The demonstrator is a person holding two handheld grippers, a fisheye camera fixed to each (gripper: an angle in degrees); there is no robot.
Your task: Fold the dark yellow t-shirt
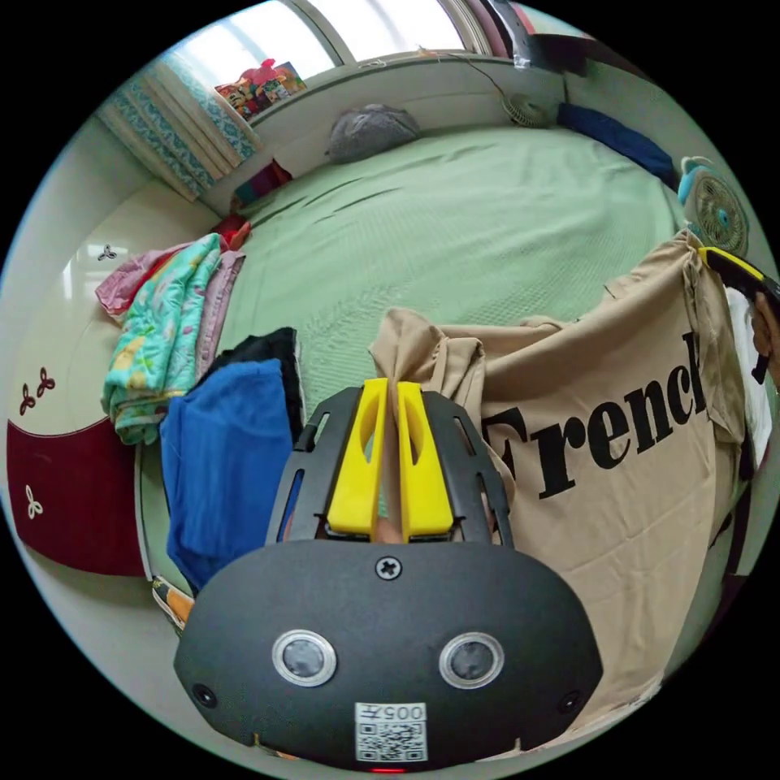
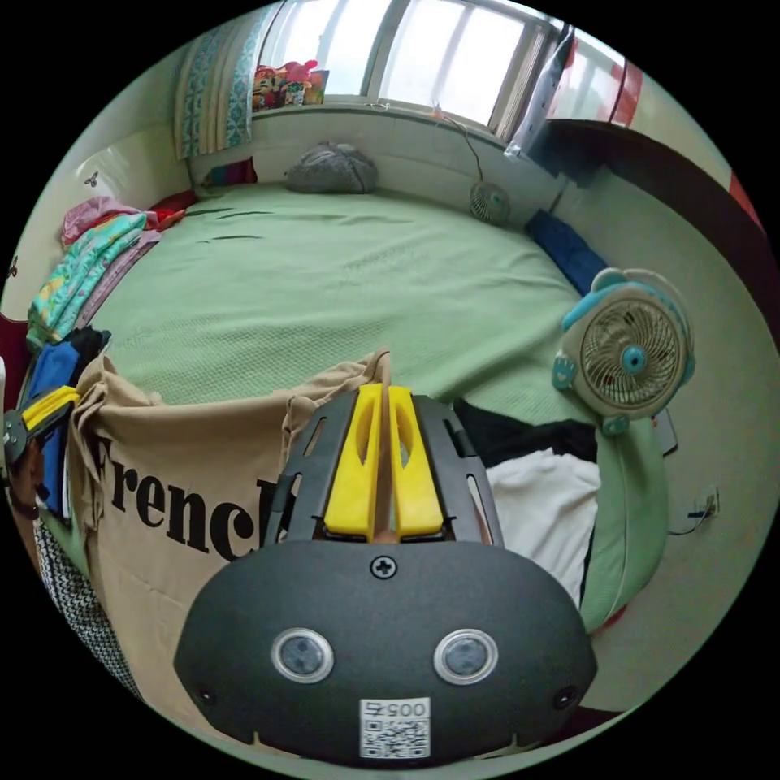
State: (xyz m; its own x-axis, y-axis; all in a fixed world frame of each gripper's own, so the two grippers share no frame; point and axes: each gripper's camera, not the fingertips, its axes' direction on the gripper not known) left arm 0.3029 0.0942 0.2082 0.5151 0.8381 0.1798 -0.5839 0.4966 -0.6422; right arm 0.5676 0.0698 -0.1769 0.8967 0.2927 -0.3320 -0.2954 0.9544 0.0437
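Observation:
The dark yellow t-shirt [image 1: 617, 504] with black lettering hangs spread out above the near edge of the green bed. My left gripper [image 1: 389, 388] is shut on one top corner of it, cloth pinched between the yellow jaws. My right gripper [image 2: 377, 392] is shut on the other top corner of the t-shirt [image 2: 187, 487]. In the left gripper view the right gripper [image 1: 715, 260] appears at the far right edge, holding the shirt's raised corner. In the right gripper view the left gripper [image 2: 53, 404] appears at the far left, holding its corner.
The green bed [image 1: 455, 227] stretches behind the shirt. A blue garment [image 1: 223, 463] over a black one and a folded colourful blanket [image 1: 158, 341] lie at its left edge. A small fan [image 2: 626, 353], white cloth [image 2: 540, 508] and black cloth lie at its right. A grey pillow [image 2: 331, 169] sits at the far end.

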